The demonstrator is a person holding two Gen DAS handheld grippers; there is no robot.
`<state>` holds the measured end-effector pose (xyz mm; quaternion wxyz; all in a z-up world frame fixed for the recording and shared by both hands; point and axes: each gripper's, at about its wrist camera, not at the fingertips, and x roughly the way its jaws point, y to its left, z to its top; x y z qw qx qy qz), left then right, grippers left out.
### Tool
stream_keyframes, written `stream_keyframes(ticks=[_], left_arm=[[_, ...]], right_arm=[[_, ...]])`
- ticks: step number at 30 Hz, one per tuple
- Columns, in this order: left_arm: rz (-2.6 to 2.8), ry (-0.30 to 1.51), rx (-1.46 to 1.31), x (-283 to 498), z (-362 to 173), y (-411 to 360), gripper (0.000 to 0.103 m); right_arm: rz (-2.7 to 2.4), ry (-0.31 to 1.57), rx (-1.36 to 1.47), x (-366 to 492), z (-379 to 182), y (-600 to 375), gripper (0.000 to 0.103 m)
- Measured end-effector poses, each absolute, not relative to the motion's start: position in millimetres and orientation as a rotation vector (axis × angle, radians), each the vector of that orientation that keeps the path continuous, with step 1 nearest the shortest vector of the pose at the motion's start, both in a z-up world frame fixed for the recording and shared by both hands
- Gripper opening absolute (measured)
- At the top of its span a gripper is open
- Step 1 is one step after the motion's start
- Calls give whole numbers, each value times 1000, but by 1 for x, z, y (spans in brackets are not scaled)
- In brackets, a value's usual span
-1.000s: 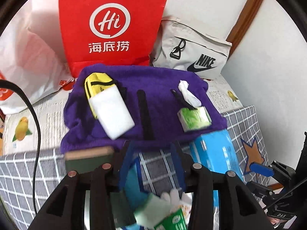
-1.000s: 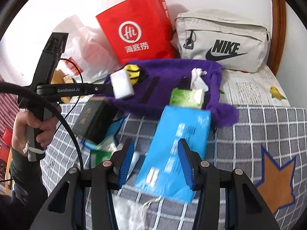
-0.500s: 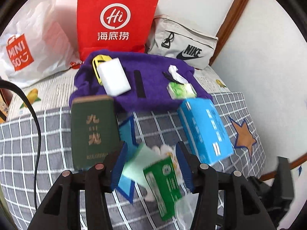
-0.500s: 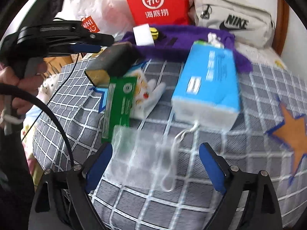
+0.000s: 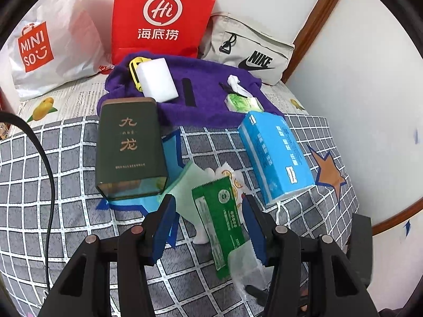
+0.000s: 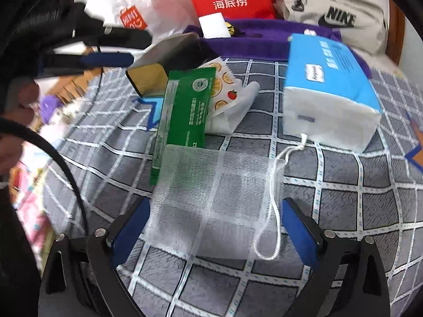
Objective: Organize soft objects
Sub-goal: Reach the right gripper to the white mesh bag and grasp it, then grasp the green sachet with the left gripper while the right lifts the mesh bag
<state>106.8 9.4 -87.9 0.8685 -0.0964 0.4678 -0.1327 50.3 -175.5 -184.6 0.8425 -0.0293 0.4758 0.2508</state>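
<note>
- In the right wrist view I see my right gripper (image 6: 215, 220) low in the frame. Its jaws are opening and stand very wide.
- A white mesh pouch (image 6: 216, 198) lies flat on the bed (image 6: 357, 211) between those jaws. It is thin net, and the grey and white checks of the cover show through it. A white drawstring (image 6: 275, 211) loops out of its right side. The blue pads sit at its two lower corners; I cannot tell if they touch it.
- Just above the pouch, in the middle of the frame, lies a long green packet (image 6: 185, 116). The pouch covers the packet's lower end.
- A small white wrapper with orange slices and a tomato (image 6: 227, 97) sticks out from under the packet's right side.
- At the upper right lies a blue tissue pack (image 6: 327, 89), soft and puffy, white at its near end.
- In the left wrist view my left gripper (image 5: 210, 224) has its jaws partly apart. The green packet lies between them, and the pads do not press it.
- A dark green tin box (image 5: 129, 148) lies at the middle left of that view.
- Behind it, a purple towel (image 5: 206, 105) holds a white sponge block (image 5: 157, 80).
</note>
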Motion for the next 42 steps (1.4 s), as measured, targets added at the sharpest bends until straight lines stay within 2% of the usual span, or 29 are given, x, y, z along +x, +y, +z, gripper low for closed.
stream_keyframes(ticks=[5, 7, 8, 9, 10, 11, 12, 14, 17, 25, 28, 33, 34, 37, 39, 42], left_arm=[[-283, 992, -190, 101, -94, 3, 50], [-276, 1000, -190, 99, -98, 3, 51], [-271, 1005, -191, 98, -100, 4, 51], [-265, 1012, -192, 97, -103, 4, 51], [-259, 1019, -193, 96, -107, 5, 51], [-255, 1025, -195, 95, -109, 6, 51], [-250, 1032, -200, 94, -112, 7, 51], [-241, 1044, -209, 91, -118, 9, 51], [-236, 1052, -206, 86, -125, 7, 51], [-246, 1093, -166, 85, -142, -24, 51], [-201, 1101, -154, 90, -149, -38, 56], [-112, 1099, -157, 99, -158, -58, 72], [-89, 1095, -151, 101, -160, -62, 72], [-32, 1095, -117, 107, -166, -70, 69], [-25, 1090, -83, 107, -167, -71, 49], [-33, 1087, -55, 102, -162, -62, 48]], right_arm=[[471, 960, -188, 43, -193, -157, 103], [455, 941, -208, 42, -194, -156, 99], [452, 931, -205, 40, -192, -158, 92], [445, 919, -208, 39, -190, -162, 76], [436, 911, -213, 37, -187, -166, 67], [435, 914, -201, 37, -184, -171, 50], [443, 925, -175, 40, -183, -176, 37], [468, 953, -109, 46, -181, -187, 21], [493, 989, -37, 48, -180, -203, 12], [423, 956, -34, 36, -156, -241, 10], [384, 938, -21, 38, -147, -258, 10], [349, 924, -4, 41, -140, -276, 10], [347, 926, -3, 41, -141, -278, 10], [344, 937, 4, 43, -144, -281, 10], [346, 941, 2, 42, -145, -282, 10], [352, 936, 3, 40, -144, -279, 10]])
